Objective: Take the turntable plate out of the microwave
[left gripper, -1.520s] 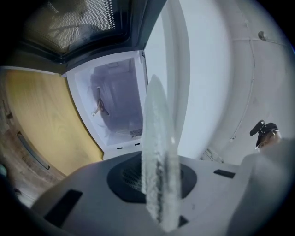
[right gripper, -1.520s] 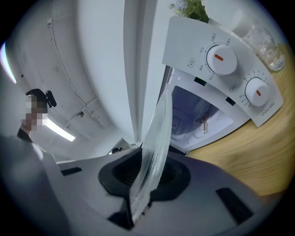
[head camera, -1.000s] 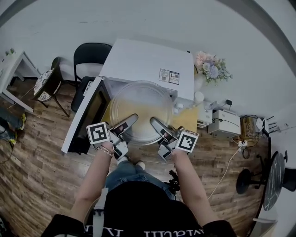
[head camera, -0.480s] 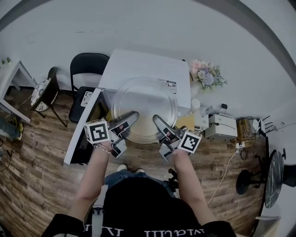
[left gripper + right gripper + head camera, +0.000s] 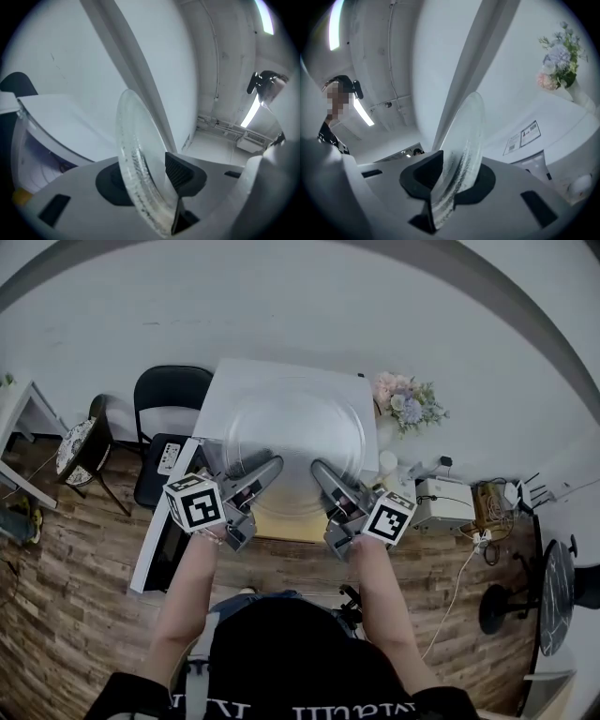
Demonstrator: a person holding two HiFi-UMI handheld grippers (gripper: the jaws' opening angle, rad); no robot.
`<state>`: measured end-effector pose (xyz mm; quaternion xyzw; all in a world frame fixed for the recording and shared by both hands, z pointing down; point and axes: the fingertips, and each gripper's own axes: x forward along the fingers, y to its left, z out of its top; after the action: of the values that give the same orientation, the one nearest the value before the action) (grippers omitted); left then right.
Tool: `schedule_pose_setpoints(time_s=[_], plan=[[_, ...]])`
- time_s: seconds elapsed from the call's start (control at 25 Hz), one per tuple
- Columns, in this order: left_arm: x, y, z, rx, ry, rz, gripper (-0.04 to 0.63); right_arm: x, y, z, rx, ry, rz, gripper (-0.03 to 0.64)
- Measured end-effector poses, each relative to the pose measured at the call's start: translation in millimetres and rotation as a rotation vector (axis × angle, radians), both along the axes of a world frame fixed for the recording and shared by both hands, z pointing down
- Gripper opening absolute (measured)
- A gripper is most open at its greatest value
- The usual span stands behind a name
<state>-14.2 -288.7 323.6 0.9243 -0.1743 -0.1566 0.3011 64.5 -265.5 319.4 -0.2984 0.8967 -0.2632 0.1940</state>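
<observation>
Both grippers hold the clear glass turntable plate (image 5: 291, 442) by its near rim, in the air over the white microwave (image 5: 217, 395). My left gripper (image 5: 267, 465) has the rim at the left and my right gripper (image 5: 323, 470) has it at the right. In the left gripper view the plate (image 5: 136, 154) stands tilted between the jaws of the left gripper (image 5: 145, 179). Those jaws are opening, and the rim still touches both pads. In the right gripper view the right gripper (image 5: 451, 180) is shut on the plate (image 5: 464, 140).
The microwave door (image 5: 157, 540) hangs open to the left, with the yellow-lit cavity floor (image 5: 281, 523) below the plate. A black chair (image 5: 169, 395) stands at the left, and a vase of flowers (image 5: 408, 401) and a white box (image 5: 445, 502) at the right. Wooden floor lies below.
Both grippers have lifted the plate from the level of the microwave's opening to above its top. The left gripper has rolled, so its marker cube now faces up more squarely.
</observation>
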Motion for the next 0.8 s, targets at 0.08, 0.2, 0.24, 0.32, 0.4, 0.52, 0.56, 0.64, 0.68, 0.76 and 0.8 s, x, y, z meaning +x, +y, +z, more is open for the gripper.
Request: schedule_pose_setpoints(time_s=[0.08,0.2,0.24,0.32,0.4,0.52,0.56,0.64,0.68,0.76,0.8], plan=[[2.1,-3.8,-10.0,0.024,0.006,0.002,0.173,2.1,-2.2,-10.6,0.036,0.023,0.021,0.087],[5.4,-4.8,-23.4,0.040,0.026,0.009,0.181,5.4,-2.8,-25.2,0.098,0.078,0.061,0.098],[6.0,-4.6,-27.5,0.047,0.037,0.012,0.183,6.3,-3.0,-29.4,0.120,0.097,0.075,0.104],[7.0,-3.9,-34.3,0.067,0.052,0.014,0.187,7.9,-3.1,-36.4,0.157,0.128,0.098,0.117],[7.7,-2.9,-41.2,0.095,0.055,0.018,0.193,8.6,-3.2,-42.1,0.190,0.153,0.114,0.123],[8.2,-0.8,-52.4,0.158,0.036,0.028,0.222,8.5,-4.7,-50.6,0.241,0.189,0.142,0.144],[8.4,-0.2,-55.6,0.183,0.022,0.028,0.236,8.3,-5.3,-53.6,0.261,0.201,0.154,0.152],[8.4,0.3,-61.0,0.235,-0.007,0.023,0.253,7.7,-6.2,-60.2,0.309,0.228,0.185,0.170],[8.2,0.2,-63.2,0.261,-0.021,0.016,0.261,7.2,-6.5,-64.0,0.336,0.242,0.204,0.186],[7.7,-0.9,-66.5,0.309,-0.047,-0.005,0.270,6.4,-6.5,-71.6,0.390,0.268,0.239,0.207],[7.2,-1.4,-68.0,0.329,-0.059,-0.019,0.272,6.0,-6.0,-75.1,0.414,0.279,0.253,0.216]])
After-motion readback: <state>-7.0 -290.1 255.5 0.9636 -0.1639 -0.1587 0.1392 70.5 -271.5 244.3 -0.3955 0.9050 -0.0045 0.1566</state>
